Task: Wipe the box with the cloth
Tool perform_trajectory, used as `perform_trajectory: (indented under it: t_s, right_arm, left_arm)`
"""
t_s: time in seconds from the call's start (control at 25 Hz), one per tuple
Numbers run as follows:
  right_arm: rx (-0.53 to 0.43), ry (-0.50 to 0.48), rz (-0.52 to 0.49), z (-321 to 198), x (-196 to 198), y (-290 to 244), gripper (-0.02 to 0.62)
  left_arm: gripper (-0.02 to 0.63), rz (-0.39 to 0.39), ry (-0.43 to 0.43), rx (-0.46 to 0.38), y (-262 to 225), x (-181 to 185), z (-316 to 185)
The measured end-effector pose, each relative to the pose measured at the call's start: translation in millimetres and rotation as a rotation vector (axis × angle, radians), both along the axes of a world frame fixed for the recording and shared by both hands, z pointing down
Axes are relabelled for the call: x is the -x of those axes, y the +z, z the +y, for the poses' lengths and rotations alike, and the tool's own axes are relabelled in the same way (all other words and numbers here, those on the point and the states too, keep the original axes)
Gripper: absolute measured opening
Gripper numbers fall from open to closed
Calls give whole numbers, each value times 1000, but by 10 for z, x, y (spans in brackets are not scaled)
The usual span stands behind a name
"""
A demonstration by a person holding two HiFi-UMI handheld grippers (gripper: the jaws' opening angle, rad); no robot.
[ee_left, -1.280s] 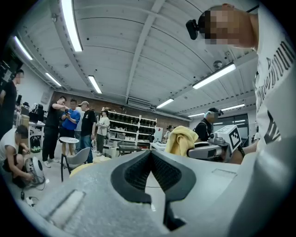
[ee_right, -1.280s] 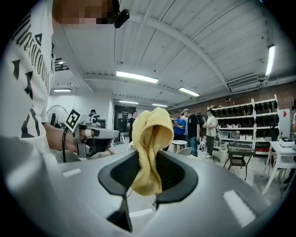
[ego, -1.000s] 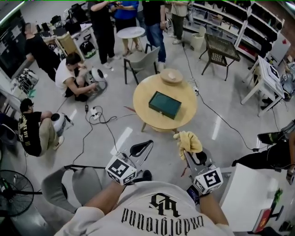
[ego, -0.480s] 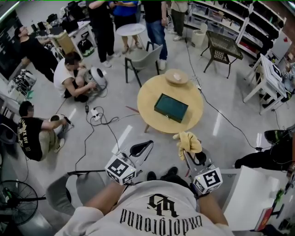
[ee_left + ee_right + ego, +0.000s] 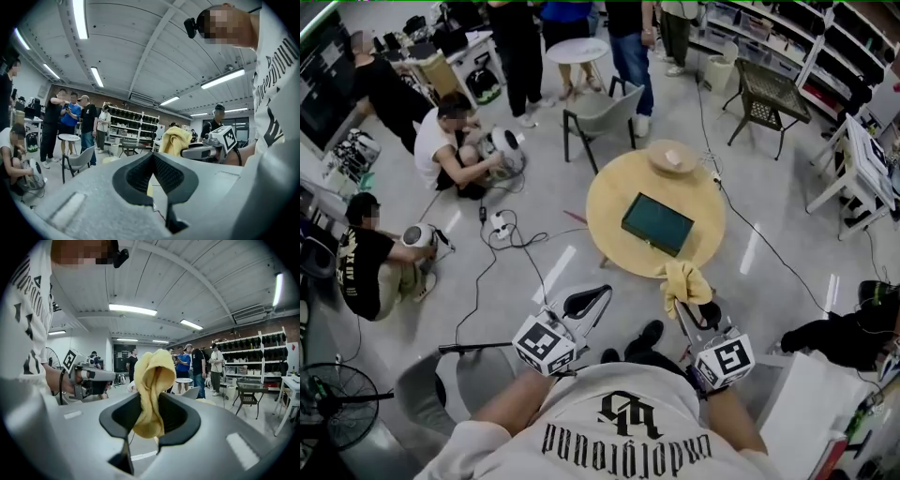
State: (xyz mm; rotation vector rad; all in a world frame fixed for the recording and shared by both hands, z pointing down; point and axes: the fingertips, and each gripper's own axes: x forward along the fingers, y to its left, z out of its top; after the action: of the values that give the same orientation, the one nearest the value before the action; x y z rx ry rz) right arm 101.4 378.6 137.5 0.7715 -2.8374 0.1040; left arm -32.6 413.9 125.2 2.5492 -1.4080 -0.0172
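A dark green flat box lies on a round wooden table ahead of me in the head view. My right gripper is shut on a yellow cloth, which bunches up above its jaws just short of the table's near edge. In the right gripper view the cloth hangs clamped between the pads. My left gripper is shut with nothing in it and hangs over the floor, left of the cloth. In the left gripper view its jaws meet, and the cloth shows beyond them.
A shallow wooden bowl sits at the table's far edge. A grey chair and a small white round table stand behind it. Several people stand, sit and crouch at the left and back. Cables and a power strip lie on the floor.
The round table and box have drawn nearer and slid rightward in the head view as I walk toward them. Both grippers keep their pose, the cloth still held.
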Motion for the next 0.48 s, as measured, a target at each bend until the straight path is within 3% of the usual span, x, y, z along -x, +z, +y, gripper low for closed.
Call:
perform_trajectory:
  t_s: [0.48]
  right_arm:
    - [46,-32,20,-1113,-192,258,115]
  left_arm:
    - [6,-9,-22,35,200,-134,-1124]
